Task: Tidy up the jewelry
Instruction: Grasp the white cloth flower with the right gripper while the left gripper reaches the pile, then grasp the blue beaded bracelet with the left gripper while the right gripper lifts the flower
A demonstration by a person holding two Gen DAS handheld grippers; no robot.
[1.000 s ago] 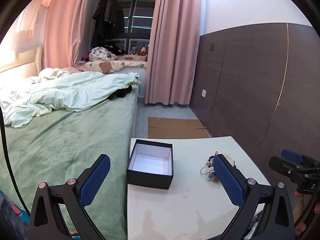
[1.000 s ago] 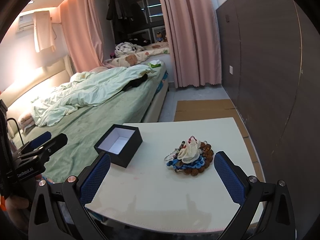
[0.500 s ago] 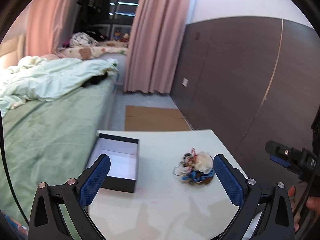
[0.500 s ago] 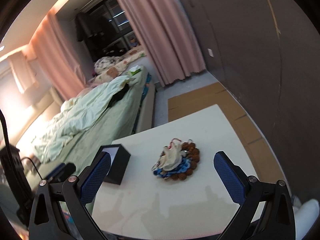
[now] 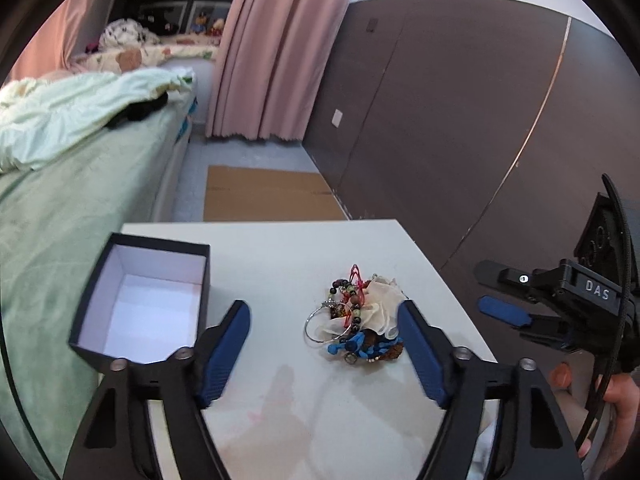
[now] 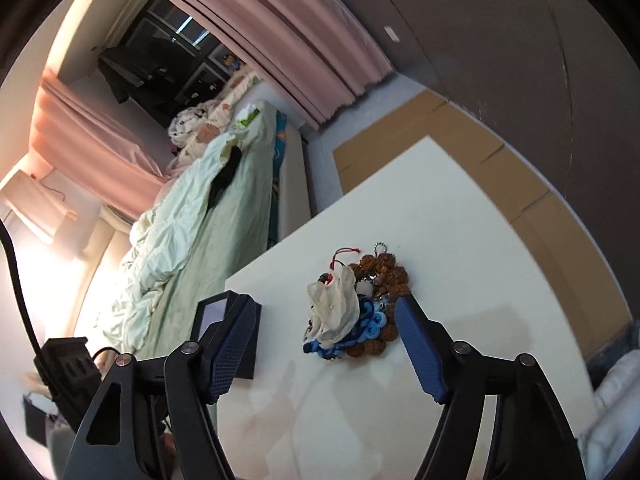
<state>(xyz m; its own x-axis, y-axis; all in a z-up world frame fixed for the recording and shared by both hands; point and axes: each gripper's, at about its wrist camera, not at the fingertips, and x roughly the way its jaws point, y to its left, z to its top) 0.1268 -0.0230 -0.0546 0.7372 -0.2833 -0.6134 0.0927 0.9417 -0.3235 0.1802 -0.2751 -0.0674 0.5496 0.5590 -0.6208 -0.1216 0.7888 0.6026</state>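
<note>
A tangled pile of jewelry [image 5: 356,322], with brown beads, a blue piece, a silver ring and a cream fabric flower, lies on the white table [image 5: 280,264]. An open black box [image 5: 144,300] with a white inside stands to its left. My left gripper [image 5: 324,346] is open and empty, just in front of the pile. My right gripper [image 6: 326,348] is open and empty, tilted, with the pile [image 6: 352,312] between its blue fingertips. The box [image 6: 224,320] is partly hidden behind the right gripper's left finger. The right gripper also shows in the left wrist view [image 5: 508,300] at the right.
A bed with green bedding [image 5: 72,168] runs along the table's left side. A dark panelled wall [image 5: 460,120] stands at the right. Flat cardboard [image 5: 268,196] lies on the floor beyond the table. Pink curtains [image 5: 272,48] hang at the back.
Both grippers have moved closer to the jewelry pile. The left view has swung right, from the box toward the pile. The right gripper has rolled to a tilt.
</note>
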